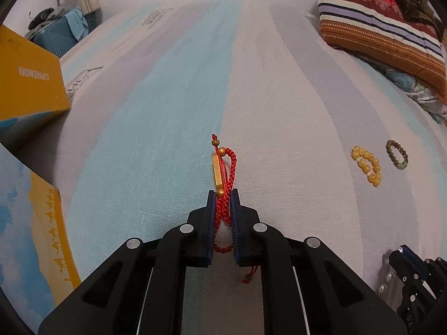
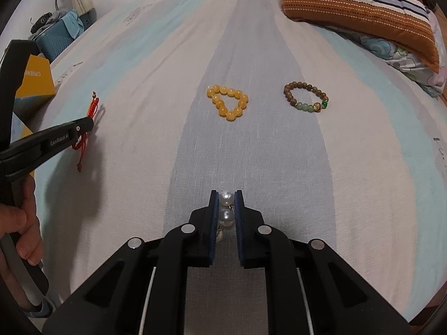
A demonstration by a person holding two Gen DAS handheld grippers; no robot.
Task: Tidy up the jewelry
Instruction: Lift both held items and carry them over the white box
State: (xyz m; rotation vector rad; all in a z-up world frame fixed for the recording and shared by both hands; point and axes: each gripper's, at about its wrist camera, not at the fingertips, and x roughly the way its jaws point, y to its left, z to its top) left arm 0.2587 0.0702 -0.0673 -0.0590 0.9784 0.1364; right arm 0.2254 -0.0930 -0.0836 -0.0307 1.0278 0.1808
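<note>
Left hand-held gripper (image 1: 222, 198): clamped on red braided cord bracelet (image 1: 225, 167); limp, light.
Right hand-held gripper (image 2: 226, 196): clamped on pearl strand (image 2: 226, 206); slippery, grip between beads.

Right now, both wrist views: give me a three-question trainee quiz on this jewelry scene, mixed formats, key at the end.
1. True or false: the left gripper is shut on the red cord bracelet.
2. What does the right gripper hold? A) pearl beads B) a ring C) a watch
3. Fill in: on the striped bedsheet, the yellow bead bracelet lies to the ____ of the brown bead bracelet in the right wrist view.

Key: 1 true; 2 A, the pearl beads; 3 left.
</note>
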